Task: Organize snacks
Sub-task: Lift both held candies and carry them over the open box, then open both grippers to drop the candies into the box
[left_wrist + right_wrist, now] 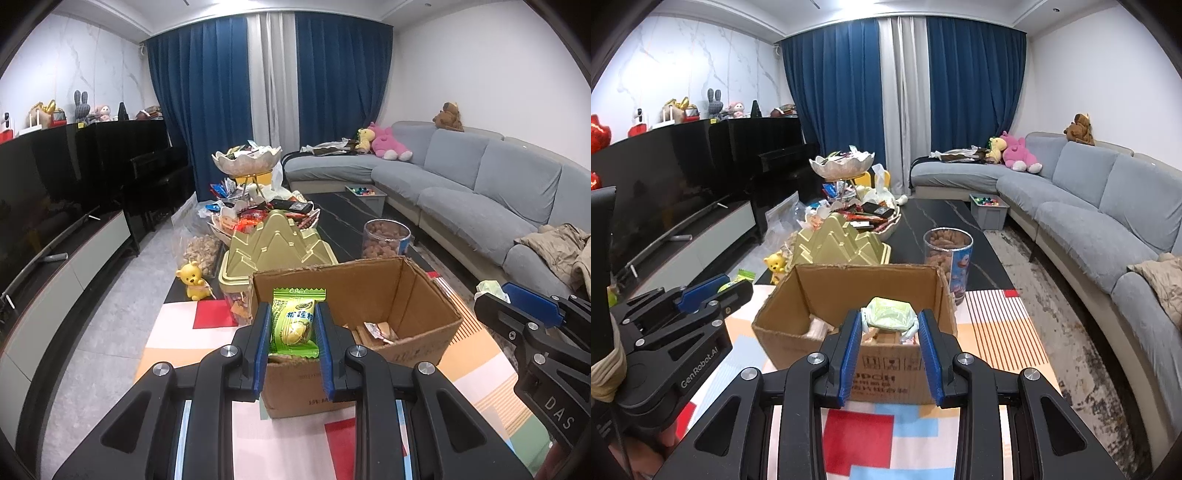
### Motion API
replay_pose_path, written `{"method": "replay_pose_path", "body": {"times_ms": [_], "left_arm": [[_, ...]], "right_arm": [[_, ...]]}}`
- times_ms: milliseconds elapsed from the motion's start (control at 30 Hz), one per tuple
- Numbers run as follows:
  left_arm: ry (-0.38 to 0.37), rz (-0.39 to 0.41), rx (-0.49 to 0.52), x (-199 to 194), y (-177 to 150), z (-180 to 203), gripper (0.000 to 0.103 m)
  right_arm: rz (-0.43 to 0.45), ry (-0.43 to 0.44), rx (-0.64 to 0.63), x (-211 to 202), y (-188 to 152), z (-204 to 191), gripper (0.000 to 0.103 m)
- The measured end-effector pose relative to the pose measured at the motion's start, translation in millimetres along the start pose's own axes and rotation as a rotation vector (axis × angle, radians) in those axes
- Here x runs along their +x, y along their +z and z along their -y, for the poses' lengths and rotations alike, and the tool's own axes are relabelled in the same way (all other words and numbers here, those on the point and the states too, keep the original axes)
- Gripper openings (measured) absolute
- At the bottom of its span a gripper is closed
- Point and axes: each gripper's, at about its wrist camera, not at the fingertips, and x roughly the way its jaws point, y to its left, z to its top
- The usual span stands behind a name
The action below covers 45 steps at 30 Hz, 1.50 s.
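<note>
My left gripper (293, 325) is shut on a green durian candy packet (295, 321), held over the near left rim of an open cardboard box (417, 295). My right gripper (889, 325) is shut on a pale green wrapped snack (888, 314), held over the near rim of the same box (798, 291). A few wrapped snacks (380, 330) lie in the box bottom. The right gripper shows at the right edge of the left wrist view (532, 314); the left gripper shows at the left of the right wrist view (713, 291).
Behind the box stand a gold mountain-shaped lid box (275, 240), a clear jar of brown snacks (947, 247), a tiered dish piled with snacks (247, 158) and a yellow bear toy (192, 282). A grey sofa (1089, 206) runs along the right; a TV unit (55, 266) on the left.
</note>
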Motion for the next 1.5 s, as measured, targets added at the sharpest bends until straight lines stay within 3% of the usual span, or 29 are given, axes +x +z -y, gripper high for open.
{"method": "replay_pose_path", "body": {"times_ms": [667,1300,1500], "left_arm": [[-0.005,-0.029,-0.025,58,15,-8,0.024],[-0.022,-0.078,-0.043,98,6,-14,0.025],[0.013,-0.060,-0.040,92,7,-16,0.050]], "right_arm": [[-0.035,0.005,0.003,58,14,4,0.033],[-0.094,0.028,-0.021,112,14,-2,0.034],[-0.094,0.025,-0.024,114,13,-3,0.045]]}}
